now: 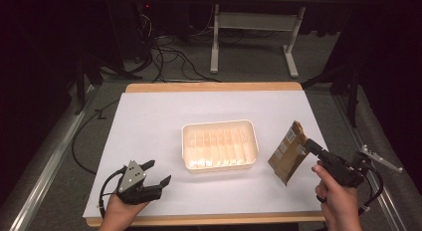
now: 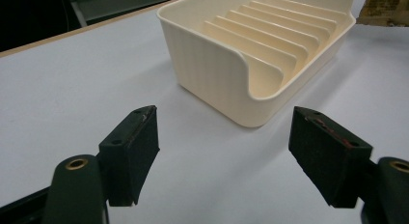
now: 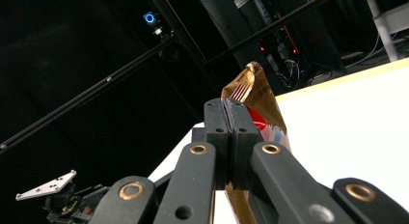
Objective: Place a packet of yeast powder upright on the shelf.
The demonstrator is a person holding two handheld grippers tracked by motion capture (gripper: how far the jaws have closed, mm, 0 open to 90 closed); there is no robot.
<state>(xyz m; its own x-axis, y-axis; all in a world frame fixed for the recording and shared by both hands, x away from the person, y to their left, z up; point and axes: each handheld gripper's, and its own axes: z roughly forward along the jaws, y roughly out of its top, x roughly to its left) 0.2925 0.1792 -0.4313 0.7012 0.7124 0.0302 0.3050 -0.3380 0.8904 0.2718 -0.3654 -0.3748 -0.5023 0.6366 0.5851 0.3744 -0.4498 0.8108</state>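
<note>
On my white desk a cream ribbed tray sits at the centre, its slots bare. Just right of it, lifted clear of the desk, my right tongs pinch a brown foil packet tight by its edge, while my left tongs rest near the tray's left, jaws wide apart, holding nothing
</note>
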